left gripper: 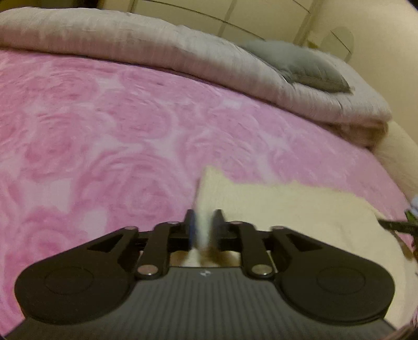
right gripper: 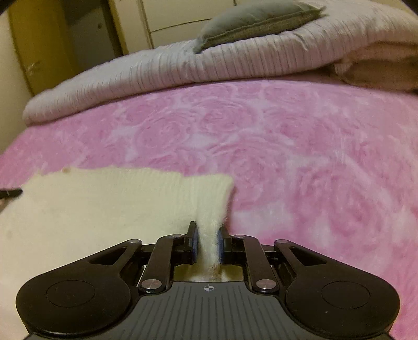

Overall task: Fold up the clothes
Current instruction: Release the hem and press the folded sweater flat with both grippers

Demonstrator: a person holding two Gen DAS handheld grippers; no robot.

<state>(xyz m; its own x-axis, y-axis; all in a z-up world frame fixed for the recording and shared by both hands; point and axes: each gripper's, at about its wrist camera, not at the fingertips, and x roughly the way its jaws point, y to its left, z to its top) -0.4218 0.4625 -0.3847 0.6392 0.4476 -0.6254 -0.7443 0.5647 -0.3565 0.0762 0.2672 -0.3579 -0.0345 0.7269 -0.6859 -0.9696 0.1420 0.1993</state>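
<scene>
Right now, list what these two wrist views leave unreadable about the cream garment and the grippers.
- Cream garment: its near part is hidden under each gripper body in both views, so its type and fold stage are unclear.
- Left gripper: motion blur smears the cloth between the fingers; pad contact is unclear.
- Right gripper: cloth runs between the pads; whether they press is uncertain.
- Dark object at the right edge, left wrist view: cut off and blurred.

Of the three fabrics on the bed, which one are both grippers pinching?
The cream knitted garment; the pink rose blanket lies beneath, the grey ribbed quilt behind.

Pink rose-patterned bedspread (left gripper: 104,125), cream wardrobe (right gripper: 183,15) behind
</scene>
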